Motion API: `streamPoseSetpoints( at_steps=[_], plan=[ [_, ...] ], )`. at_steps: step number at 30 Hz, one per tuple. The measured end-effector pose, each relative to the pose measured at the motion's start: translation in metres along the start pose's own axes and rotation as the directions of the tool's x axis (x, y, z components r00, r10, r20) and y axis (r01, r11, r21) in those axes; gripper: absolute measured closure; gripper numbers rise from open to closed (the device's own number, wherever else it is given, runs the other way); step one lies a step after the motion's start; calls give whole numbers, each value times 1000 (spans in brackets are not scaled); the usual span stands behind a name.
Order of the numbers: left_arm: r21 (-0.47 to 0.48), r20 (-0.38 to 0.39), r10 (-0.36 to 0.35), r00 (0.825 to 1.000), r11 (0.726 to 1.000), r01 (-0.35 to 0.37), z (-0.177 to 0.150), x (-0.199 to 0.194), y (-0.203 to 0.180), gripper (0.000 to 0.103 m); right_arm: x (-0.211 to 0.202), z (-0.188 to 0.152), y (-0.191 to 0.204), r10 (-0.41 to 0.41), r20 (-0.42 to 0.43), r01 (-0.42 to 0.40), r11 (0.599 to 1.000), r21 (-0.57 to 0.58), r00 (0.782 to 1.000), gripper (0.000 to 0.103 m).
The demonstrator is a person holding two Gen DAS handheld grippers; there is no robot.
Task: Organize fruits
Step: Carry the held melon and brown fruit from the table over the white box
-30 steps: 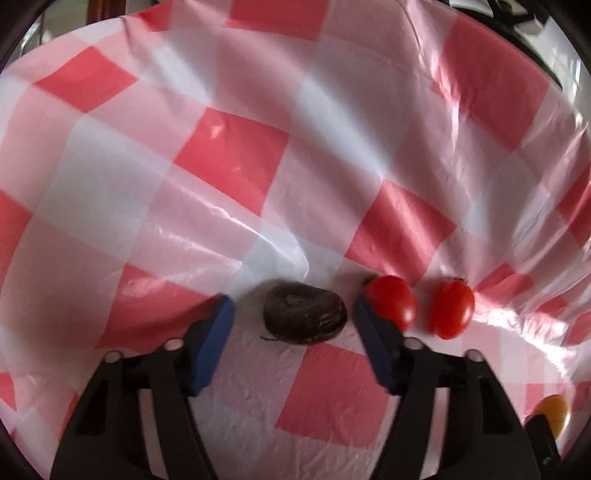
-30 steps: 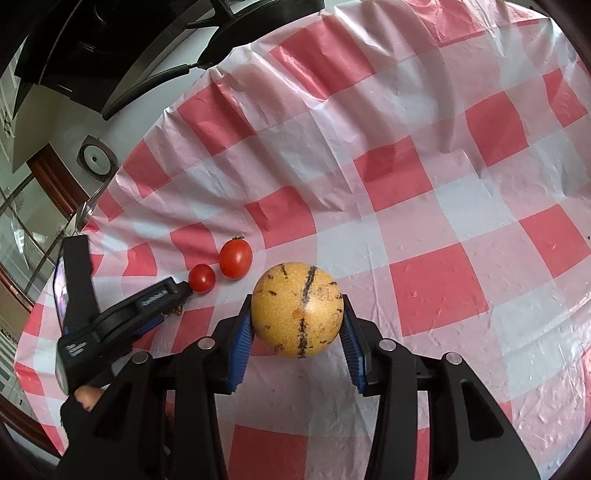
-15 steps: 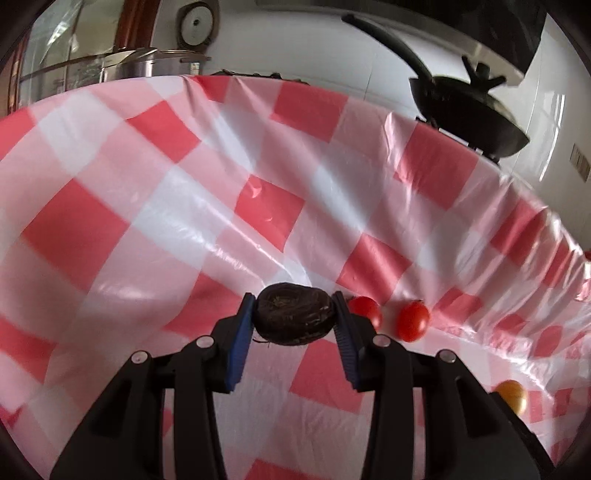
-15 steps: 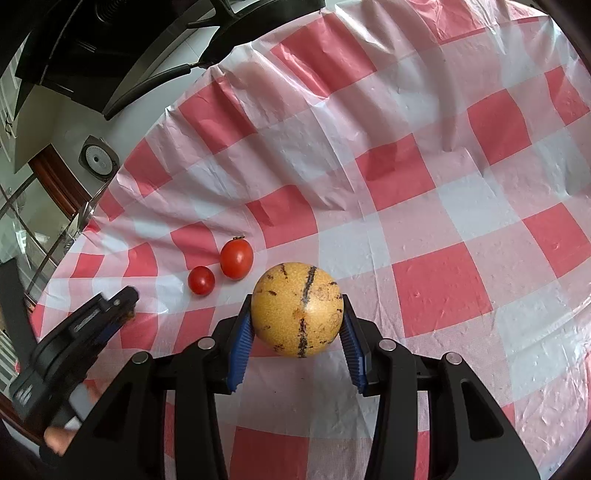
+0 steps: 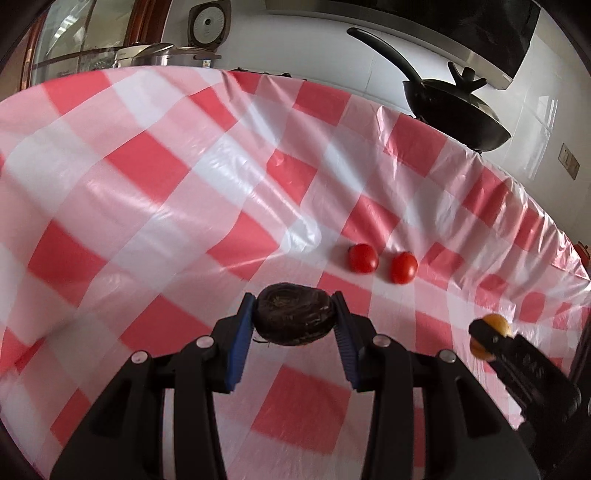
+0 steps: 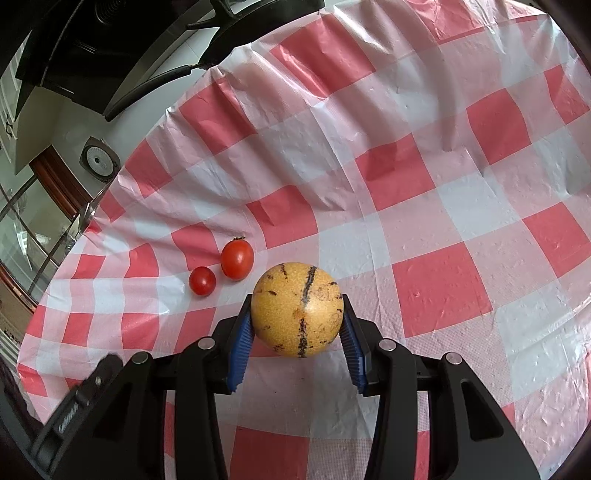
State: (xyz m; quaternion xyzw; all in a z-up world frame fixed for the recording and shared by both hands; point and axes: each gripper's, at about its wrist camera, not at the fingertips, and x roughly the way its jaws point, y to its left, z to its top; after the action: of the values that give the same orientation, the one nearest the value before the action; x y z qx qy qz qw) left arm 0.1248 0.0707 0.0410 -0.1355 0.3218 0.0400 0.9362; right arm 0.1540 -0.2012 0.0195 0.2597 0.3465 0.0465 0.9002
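My left gripper (image 5: 294, 320) is shut on a dark wrinkled fruit (image 5: 293, 319) and holds it above the red-and-white checked cloth (image 5: 147, 192). My right gripper (image 6: 297, 326) is shut on a round yellow fruit (image 6: 297, 310) with dark streaks, just above the cloth (image 6: 443, 206). Two red tomatoes lie side by side on the cloth: one (image 5: 364, 257) and another (image 5: 404, 267) ahead and right of the dark fruit. In the right wrist view they are the small one (image 6: 202, 280) and the bigger one (image 6: 237, 259), left of the yellow fruit. The right gripper with its yellow fruit (image 5: 489, 330) also shows at the right edge of the left wrist view.
A black wok (image 5: 454, 110) with a long handle stands beyond the table's far edge. A steel pot (image 5: 147, 55) and a rice cooker (image 5: 208, 24) stand at the back left. The left gripper's body (image 6: 85, 398) shows at the lower left of the right wrist view.
My left gripper closed on the dark fruit, lifted it off the cloth and drew back from the tomatoes. My right gripper has held the yellow fruit still.
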Motion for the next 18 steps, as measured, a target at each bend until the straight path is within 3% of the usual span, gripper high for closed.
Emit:
streamPoseSetpoints(
  at_steps=[12,18],
  plan=[
    [-88,17,10,1000,996,-9,-28,-39,41,61,-3,1,-1,10,12,-10,1000,12,1000,60],
    [-111,70,53,996,993,-45,-52,-101,72,61,-15,0,-4,60,22,-61,998,32,998,60]
  ],
)
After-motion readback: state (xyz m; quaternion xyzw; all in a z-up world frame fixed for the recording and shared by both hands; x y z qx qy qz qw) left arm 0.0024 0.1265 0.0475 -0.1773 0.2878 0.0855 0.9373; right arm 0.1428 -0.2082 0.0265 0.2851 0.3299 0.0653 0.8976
